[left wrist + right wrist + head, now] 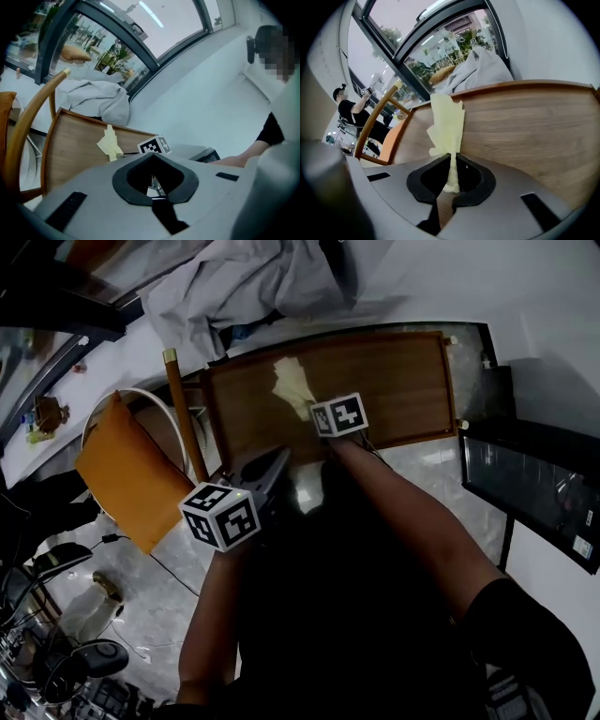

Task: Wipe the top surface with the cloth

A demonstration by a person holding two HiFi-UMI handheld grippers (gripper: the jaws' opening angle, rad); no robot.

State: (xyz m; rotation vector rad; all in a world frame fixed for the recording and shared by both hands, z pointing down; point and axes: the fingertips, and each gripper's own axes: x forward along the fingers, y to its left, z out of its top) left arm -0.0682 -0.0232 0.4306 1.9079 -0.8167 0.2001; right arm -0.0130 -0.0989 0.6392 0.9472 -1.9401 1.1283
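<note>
On the wooden desk (534, 126), left of its middle, lies the yellow cloth (446, 124), its near end pinched tight in the right claw (451, 157). The left claw (153, 156) hangs by the desk's near left corner, jaws together, holding nothing.

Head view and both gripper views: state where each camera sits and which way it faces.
Head view: on the person's head, looking steeply down at the brown wooden tabletop; both forearms show.
Left gripper view: rides the left claw, shut and empty, facing the window.
Right gripper view: rides the right claw, shut on the pale yellow cloth.
Shared: all see tabletop and cloth.
</note>
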